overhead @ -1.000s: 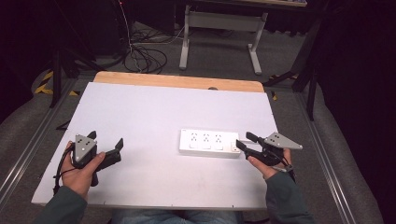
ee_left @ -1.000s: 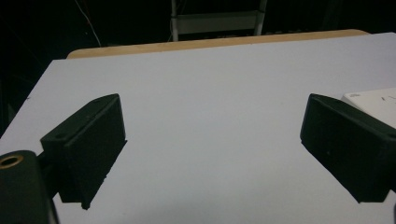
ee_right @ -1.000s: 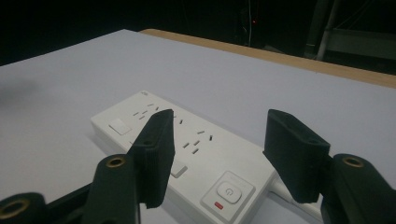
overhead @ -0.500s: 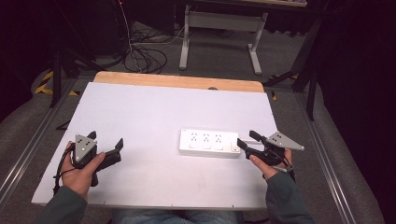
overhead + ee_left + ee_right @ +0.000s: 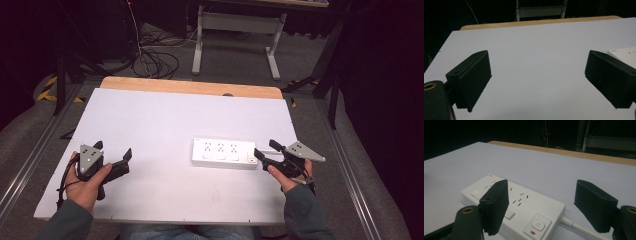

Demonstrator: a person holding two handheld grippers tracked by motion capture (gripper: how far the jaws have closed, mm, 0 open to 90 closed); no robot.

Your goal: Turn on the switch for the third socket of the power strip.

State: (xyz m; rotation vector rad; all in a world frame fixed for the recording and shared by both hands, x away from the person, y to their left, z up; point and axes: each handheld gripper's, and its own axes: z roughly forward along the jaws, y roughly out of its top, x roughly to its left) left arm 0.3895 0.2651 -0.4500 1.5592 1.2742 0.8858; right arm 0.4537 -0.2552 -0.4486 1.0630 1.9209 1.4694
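R gripper (image 5: 262,156) jaws have just been opening right at the power strip (image 5: 223,153) end, nothing clamped; prob letting go. L gripper (image 5: 120,157) sitting open, well left of it.

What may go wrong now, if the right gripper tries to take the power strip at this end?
1. The right gripper, whose jaws have just been opening, is at the power strip end beside the power button; a pad might press it.
2. The white cable lies near one jaw and may get pinched.
3. The strip lies loose on the table, so a push could slide it.
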